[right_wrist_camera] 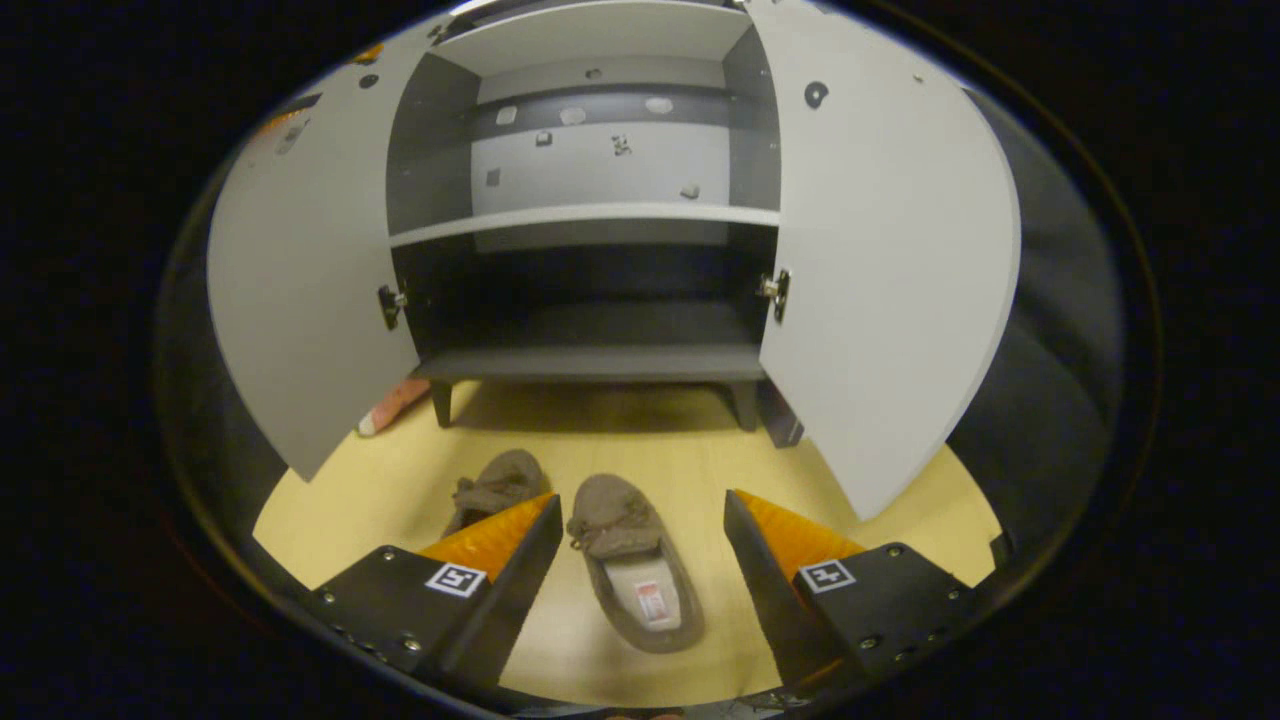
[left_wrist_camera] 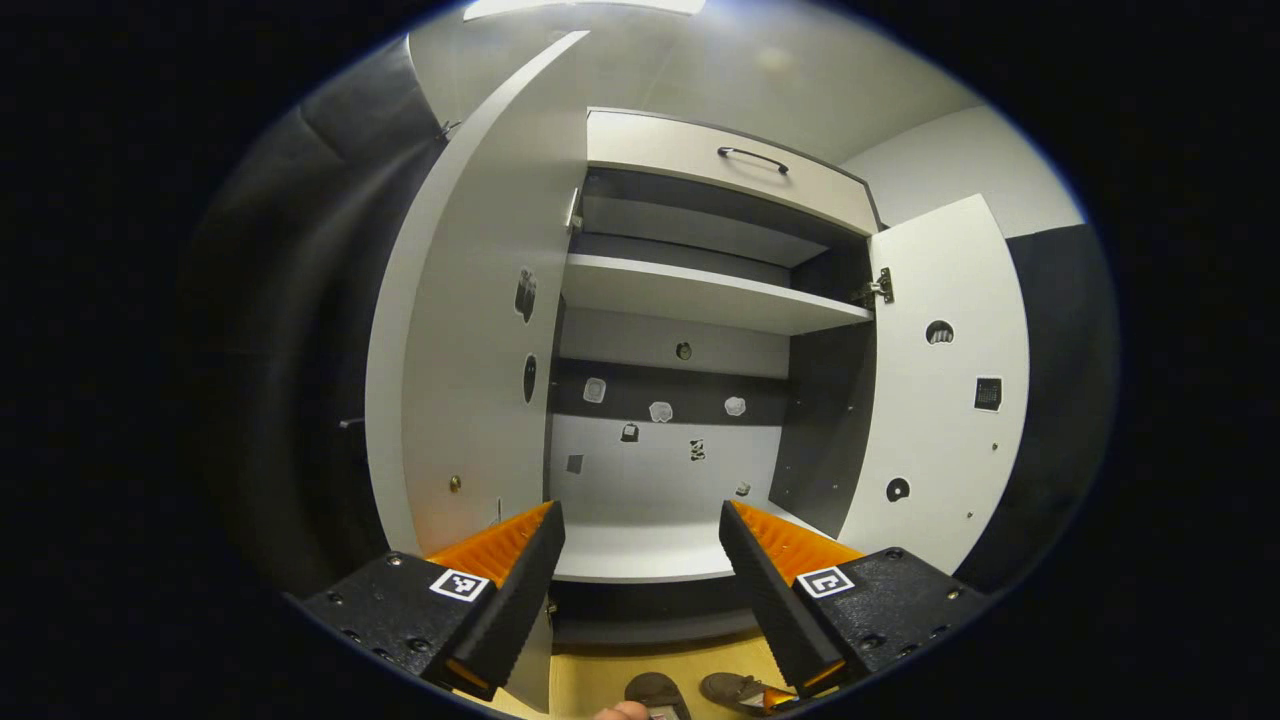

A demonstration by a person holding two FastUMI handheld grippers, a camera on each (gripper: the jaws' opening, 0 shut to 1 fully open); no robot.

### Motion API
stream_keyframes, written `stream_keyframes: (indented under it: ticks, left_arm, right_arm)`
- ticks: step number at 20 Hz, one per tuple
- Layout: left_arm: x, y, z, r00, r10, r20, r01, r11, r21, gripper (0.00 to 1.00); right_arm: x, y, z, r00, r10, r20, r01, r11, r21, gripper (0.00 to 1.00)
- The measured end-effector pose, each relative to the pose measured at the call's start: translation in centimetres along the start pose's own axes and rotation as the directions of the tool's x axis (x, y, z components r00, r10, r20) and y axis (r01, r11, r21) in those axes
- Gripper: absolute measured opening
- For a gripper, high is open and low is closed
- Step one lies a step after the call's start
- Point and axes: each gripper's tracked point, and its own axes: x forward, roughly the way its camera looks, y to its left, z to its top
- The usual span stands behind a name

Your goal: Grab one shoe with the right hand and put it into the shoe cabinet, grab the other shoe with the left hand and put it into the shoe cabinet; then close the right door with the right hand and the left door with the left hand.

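Note:
Two brown slipper-like shoes lie on the yellow floor in front of the open shoe cabinet (right_wrist_camera: 590,365). In the right gripper view the right shoe (right_wrist_camera: 633,560) lies between and beyond my right gripper (right_wrist_camera: 640,510)'s spread fingers, untouched; the left shoe (right_wrist_camera: 495,487) is partly hidden behind the left finger. Both doors stand wide: left door (right_wrist_camera: 300,290), right door (right_wrist_camera: 890,270). My left gripper (left_wrist_camera: 640,520) is open, held high, facing the cabinet's middle shelf (left_wrist_camera: 650,550). Both shoes' toes (left_wrist_camera: 730,688) peek in at the bottom of the left gripper view.
Upper shelf (left_wrist_camera: 700,295) and a shut drawer with a dark handle (left_wrist_camera: 752,157) top the cabinet. Small stickers dot the back wall and doors. The cabinet stands on short legs (right_wrist_camera: 441,402); a pinkish object (right_wrist_camera: 393,405) lies by the left one. Black cloth walls flank both sides.

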Motion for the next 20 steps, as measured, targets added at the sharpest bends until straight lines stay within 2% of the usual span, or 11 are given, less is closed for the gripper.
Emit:
stream_keyframes:
  ticks: [5,6,7,10,11,14,15,16,17,19,20]
  left_arm:
    - [0.2,0.2,-0.1,1.0,0.018,-0.001,-0.018,1.0,0.011,0.95]
    - [0.2,0.2,-0.2,1.0,0.022,-0.001,-0.022,1.0,0.014,0.95]
    - [0.2,0.3,-0.1,1.0,0.027,-0.001,-0.027,1.0,0.017,0.95]
    - [0.3,0.4,-0.1,0.999,0.044,0.001,-0.045,0.999,0.02,0.95]
    - [0.4,0.5,-0.1,0.999,0.05,0.002,-0.05,0.999,0.021,0.95]
    - [0.4,0.5,-0.1,0.998,0.058,0.0,-0.058,0.998,0.016,0.95]
    - [0.4,0.5,0.0,0.998,0.058,0.004,-0.058,0.998,0.009,0.95]
    - [0.4,0.6,0.0,0.998,0.058,0.007,-0.058,0.998,0.003,0.95]
    - [0.5,0.5,0.1,0.998,0.058,0.008,-0.058,0.998,0.0,0.98]
    - [0.4,0.5,0.0,0.999,0.053,0.005,-0.053,0.999,-0.003,0.98]
    - [0.3,0.5,0.0,0.999,0.05,0.002,-0.05,0.999,-0.002,0.95]
  right_arm:
    - [2.0,2.0,-5.0,0.991,0.058,-0.119,-0.063,0.997,-0.034,0.87]
    - [2.1,2.2,-5.4,0.989,0.062,-0.131,-0.068,0.997,-0.045,0.87]
    - [3.0,2.6,-5.7,0.987,0.074,-0.144,-0.082,0.995,-0.05,0.8]
    - [4.5,3.4,-6.6,0.978,0.105,-0.182,-0.117,0.991,-0.059,0.78]
    - [5.1,3.5,-7.0,0.974,0.112,-0.197,-0.128,0.989,-0.068,0.71]
    - [7.2,4.2,-7.1,0.966,0.132,-0.221,-0.157,0.983,-0.098,0.71]
    - [7.9,4.5,-7.7,0.96,0.142,-0.243,-0.167,0.982,-0.087,0.53]
    - [8.5,5.0,-8.2,0.951,0.149,-0.27,-0.175,0.982,-0.076,0.46]
    - [8.9,4.6,-8.5,0.949,0.126,-0.288,-0.157,0.984,-0.086,0.47]
    - [10.2,4.3,-8.1,0.956,0.083,-0.283,-0.109,0.991,-0.079,0.16]
    - [10.0,4.4,-8.1,0.952,0.076,-0.296,-0.107,0.99,-0.089,0.13]
